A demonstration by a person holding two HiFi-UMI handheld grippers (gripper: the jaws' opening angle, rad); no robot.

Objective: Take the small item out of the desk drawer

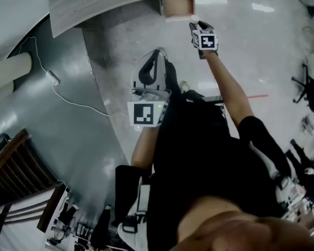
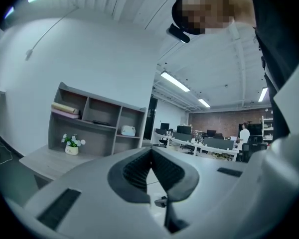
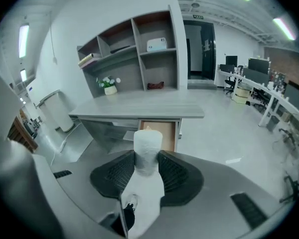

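My right gripper [image 3: 147, 158] is shut on a small white cylindrical item [image 3: 147, 142], which stands up between its pads. In the head view the same gripper [image 1: 197, 26] holds the white item [image 1: 194, 19] in the air just in front of the open wooden drawer [image 1: 177, 7] of the grey desk [image 1: 110, 1]. The right gripper view shows the drawer [image 3: 158, 131] pulled out under the desk top [image 3: 139, 108], its visible floor bare. My left gripper [image 1: 159, 52] hangs lower, near the person's body, with its jaws closed together [image 2: 150, 159] on nothing.
A shelf unit [image 3: 134, 54] with a flower pot [image 3: 109, 86] and small objects stands on the desk's back. A white cable [image 1: 57, 88] trails on the floor left of the desk. A round bin [image 3: 55, 111] stands at the left. Office desks and chairs [image 3: 254, 83] fill the right.
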